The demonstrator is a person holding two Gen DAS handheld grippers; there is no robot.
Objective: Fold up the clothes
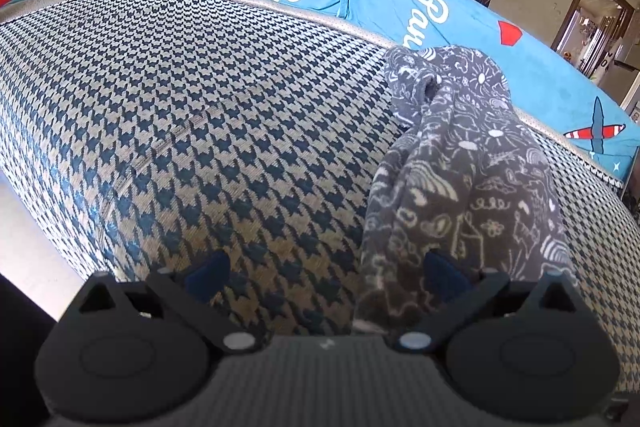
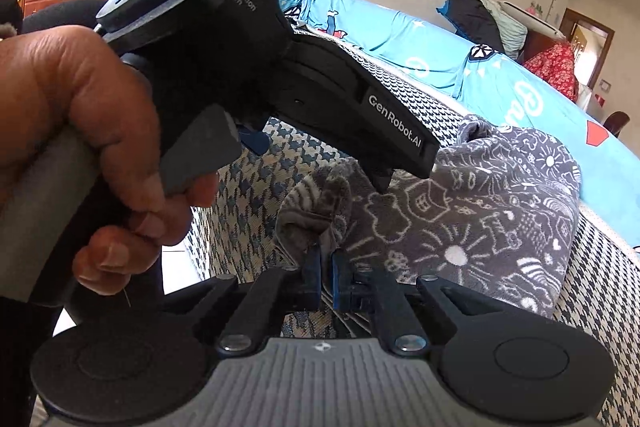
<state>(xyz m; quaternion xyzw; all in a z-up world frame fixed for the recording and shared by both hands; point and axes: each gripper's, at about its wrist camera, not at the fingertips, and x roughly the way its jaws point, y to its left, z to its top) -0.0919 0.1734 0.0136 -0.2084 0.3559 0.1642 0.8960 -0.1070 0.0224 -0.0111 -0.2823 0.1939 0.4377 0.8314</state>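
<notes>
Soft fleecy printed garment (image 1: pixel 464 163) on coarse woven houndstooth cover (image 1: pixel 192 107); matt plastic gripper (image 2: pixel 326 273)

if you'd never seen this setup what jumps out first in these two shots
The grey doodle-print garment lies bunched on the right of the houndstooth cushion, with the open left gripper at its near end. In the right wrist view the right gripper is shut on a bunched edge of it, and a hand holding the other device fills the left. Behind runs a bright blue cartoon-print cover.
</notes>
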